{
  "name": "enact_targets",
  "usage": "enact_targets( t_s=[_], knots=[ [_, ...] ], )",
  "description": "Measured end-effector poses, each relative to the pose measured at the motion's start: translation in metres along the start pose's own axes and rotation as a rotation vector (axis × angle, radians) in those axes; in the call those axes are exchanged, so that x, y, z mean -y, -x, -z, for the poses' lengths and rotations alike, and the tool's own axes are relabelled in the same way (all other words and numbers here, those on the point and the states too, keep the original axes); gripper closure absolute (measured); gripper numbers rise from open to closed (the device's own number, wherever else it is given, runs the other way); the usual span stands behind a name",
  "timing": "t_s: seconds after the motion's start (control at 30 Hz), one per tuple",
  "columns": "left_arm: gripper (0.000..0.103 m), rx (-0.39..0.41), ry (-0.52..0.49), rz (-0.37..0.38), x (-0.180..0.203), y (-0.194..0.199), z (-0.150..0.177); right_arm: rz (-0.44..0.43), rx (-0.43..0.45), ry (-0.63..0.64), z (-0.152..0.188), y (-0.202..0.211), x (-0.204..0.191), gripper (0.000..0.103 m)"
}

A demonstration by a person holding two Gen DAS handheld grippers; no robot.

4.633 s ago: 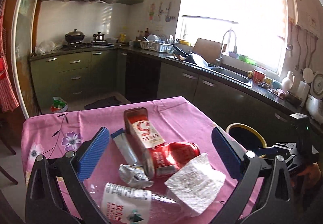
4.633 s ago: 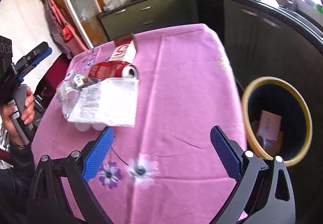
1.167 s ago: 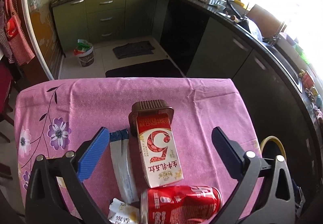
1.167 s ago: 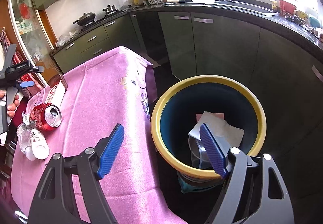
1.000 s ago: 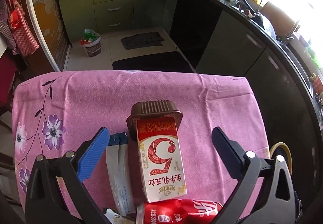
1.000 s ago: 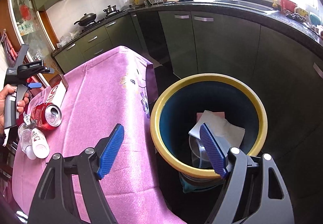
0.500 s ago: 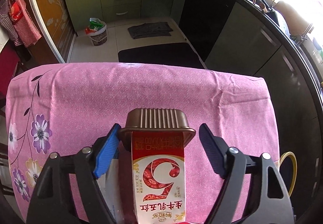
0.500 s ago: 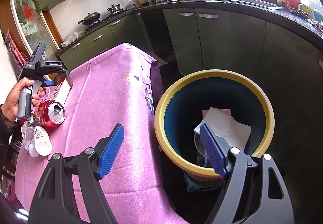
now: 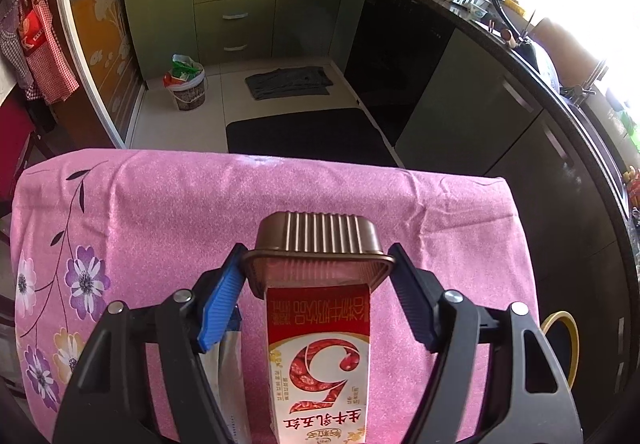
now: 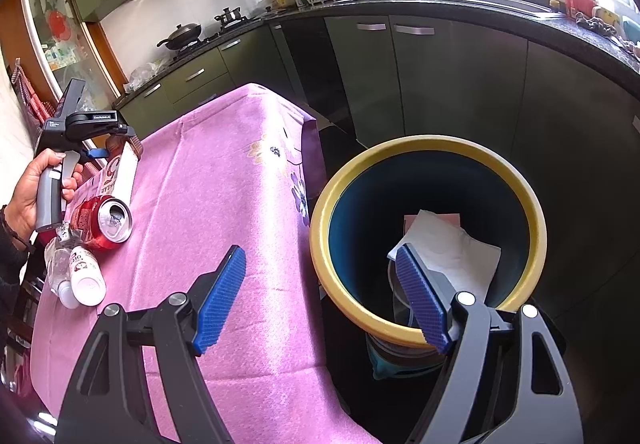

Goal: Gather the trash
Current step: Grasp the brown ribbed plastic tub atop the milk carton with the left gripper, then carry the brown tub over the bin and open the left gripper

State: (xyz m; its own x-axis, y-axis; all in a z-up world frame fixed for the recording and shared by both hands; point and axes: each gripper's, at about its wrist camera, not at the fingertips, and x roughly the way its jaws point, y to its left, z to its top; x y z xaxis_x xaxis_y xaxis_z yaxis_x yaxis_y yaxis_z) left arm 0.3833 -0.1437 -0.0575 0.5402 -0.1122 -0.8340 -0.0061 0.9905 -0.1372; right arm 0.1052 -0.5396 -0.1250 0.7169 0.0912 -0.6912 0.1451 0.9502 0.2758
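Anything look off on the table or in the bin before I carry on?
Nothing stands out. The red can, the plastic bottle and the milk carton all lie on the pink cloth, no spill; the left gripper grips the carton's brown end.

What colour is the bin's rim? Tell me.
Yellow rim on the bin, clearest in the right wrist view.

Table under a pink floral cloth, with the litter lying on it.
On the tablecloth (image 10: 224,179): a milk carton (image 9: 320,356) on its side, a red can (image 10: 105,222), a clear bottle (image 10: 74,272), a silver wrapper (image 9: 230,372).
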Motion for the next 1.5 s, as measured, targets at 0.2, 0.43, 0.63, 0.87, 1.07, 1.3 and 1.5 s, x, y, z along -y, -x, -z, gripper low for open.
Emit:
enact_targets(
  t_s=[0.2,0.43,0.63,0.87,1.07,1.3,1.5],
  knots=[
    [0.035,0.060,0.007,0.027,-0.003,0.020,-0.013,-0.001,0.010,0.007,-0.001,0.005,-0.003,0.026],
    [0.035,0.130,-0.014,0.046,-0.002,0.048,-0.017,-0.002,0.018,0.012,-0.002,0.011,-0.005,0.026],
    [0.035,0.179,-0.062,0.081,0.007,0.075,-0.009,-0.011,0.024,0.022,-0.001,0.016,-0.009,0.026],
    [0.035,0.175,-0.193,0.209,0.050,0.124,0.032,0.014,0.051,0.026,0.003,0.033,-0.005,0.026],
    [0.035,0.123,-0.366,0.347,0.119,0.154,0.090,0.088,0.076,0.014,0.013,0.056,0.012,0.026],
    [0.035,0.024,-0.529,0.481,0.212,0.152,0.145,0.159,0.123,-0.019,0.026,0.090,0.043,0.026],
    [0.035,-0.036,-0.606,0.495,0.284,0.123,0.174,0.189,0.143,-0.060,0.041,0.109,0.073,0.026]
  ],
)
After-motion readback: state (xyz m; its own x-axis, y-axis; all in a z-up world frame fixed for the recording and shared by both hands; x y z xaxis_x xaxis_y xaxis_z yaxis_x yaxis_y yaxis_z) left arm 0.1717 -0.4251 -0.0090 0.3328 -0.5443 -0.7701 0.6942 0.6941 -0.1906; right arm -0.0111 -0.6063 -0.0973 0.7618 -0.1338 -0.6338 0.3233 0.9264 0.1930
